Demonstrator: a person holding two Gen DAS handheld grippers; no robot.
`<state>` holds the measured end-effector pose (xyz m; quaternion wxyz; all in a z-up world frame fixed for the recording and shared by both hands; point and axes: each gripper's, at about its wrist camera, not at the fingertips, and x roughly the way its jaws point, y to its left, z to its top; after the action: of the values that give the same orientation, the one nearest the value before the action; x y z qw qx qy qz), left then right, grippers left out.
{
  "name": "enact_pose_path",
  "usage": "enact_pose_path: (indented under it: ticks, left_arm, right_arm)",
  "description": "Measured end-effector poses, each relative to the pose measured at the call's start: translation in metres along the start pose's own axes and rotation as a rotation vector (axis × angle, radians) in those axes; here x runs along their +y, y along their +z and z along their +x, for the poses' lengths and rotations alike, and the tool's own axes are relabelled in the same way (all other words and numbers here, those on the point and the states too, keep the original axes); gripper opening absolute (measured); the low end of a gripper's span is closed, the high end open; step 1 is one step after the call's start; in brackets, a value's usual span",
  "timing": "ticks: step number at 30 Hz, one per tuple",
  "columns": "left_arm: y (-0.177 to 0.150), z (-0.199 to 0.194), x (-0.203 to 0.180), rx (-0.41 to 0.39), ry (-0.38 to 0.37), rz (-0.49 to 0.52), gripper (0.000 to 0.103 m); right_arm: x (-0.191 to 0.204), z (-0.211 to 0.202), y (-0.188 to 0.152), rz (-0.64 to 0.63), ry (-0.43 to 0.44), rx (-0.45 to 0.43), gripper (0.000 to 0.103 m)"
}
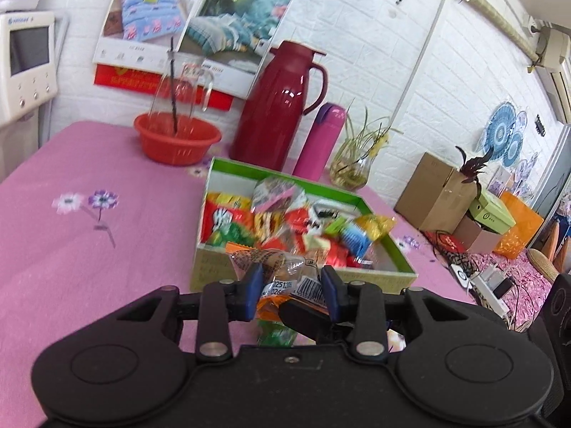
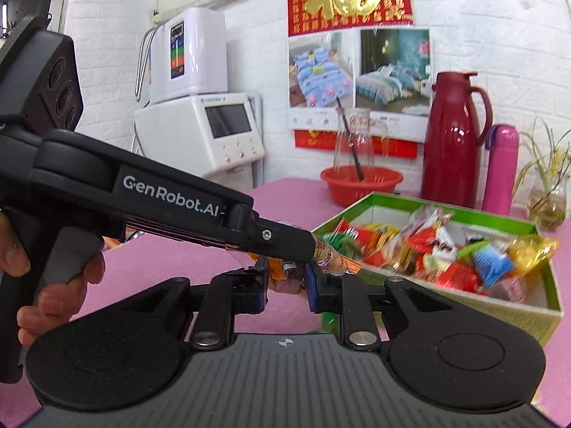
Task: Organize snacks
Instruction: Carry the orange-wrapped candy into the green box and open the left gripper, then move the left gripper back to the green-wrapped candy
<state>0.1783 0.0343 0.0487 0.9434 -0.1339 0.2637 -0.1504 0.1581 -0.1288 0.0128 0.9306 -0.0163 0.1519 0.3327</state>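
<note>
My left gripper (image 1: 292, 285) is shut on a clear snack packet (image 1: 285, 267) with orange ends and a barcode, held just in front of the green snack box (image 1: 307, 278). In the right wrist view the left gripper (image 2: 310, 249) reaches in from the left, with that packet (image 2: 335, 260) sticking out of its tip. My right gripper (image 2: 287, 280) is shut on an orange and brown wrapper (image 2: 285, 278) directly below. I cannot tell whether this is the same packet or a second one. Several bright snack packets (image 2: 446, 246) fill the box (image 2: 549, 285). A person's hand (image 2: 53, 285) holds the left gripper's handle.
On the pink flowered tablecloth (image 1: 89, 249) stand a red basin (image 1: 177, 139) holding a glass jug, a dark red thermos jug (image 1: 278, 107), a pink flask (image 1: 321, 139) and a plant vase (image 1: 351, 171). A green packet (image 1: 276, 335) lies under the grippers. Cardboard boxes (image 1: 435, 192) sit at right.
</note>
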Motion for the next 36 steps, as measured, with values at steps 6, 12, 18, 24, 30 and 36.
enact_pose_path:
  ticks: [6,12,18,24,30,36]
  left_arm:
    - [0.024,0.021,-0.007,-0.056,-0.029,0.016,0.029]
    - [0.040,0.048,-0.006,-0.136,-0.024,0.025,0.029]
    - [0.041,0.091,0.013,-0.083,0.013,0.008,0.076]
    - [0.028,0.096,0.030,-0.054,0.070,-0.029,0.103]
    - [0.027,0.080,0.028,-0.052,0.064,-0.050,0.103]
    - [0.018,0.054,0.015,-0.037,0.081,-0.067,0.103]
  right_arm:
    - [-0.018,0.010,0.015,-0.041,-0.042,-0.066,0.038]
    - [-0.042,0.034,0.025,-0.049,-0.069,-0.119,0.038]
    - [-0.062,0.072,0.015,-0.078,-0.147,-0.062,0.047]
    - [-0.078,0.076,-0.001,-0.021,-0.174,0.010,0.086]
    - [-0.074,0.052,-0.001,0.006,-0.187,-0.023,0.103]
    - [-0.069,0.025,0.000,0.037,-0.156,-0.042,0.103]
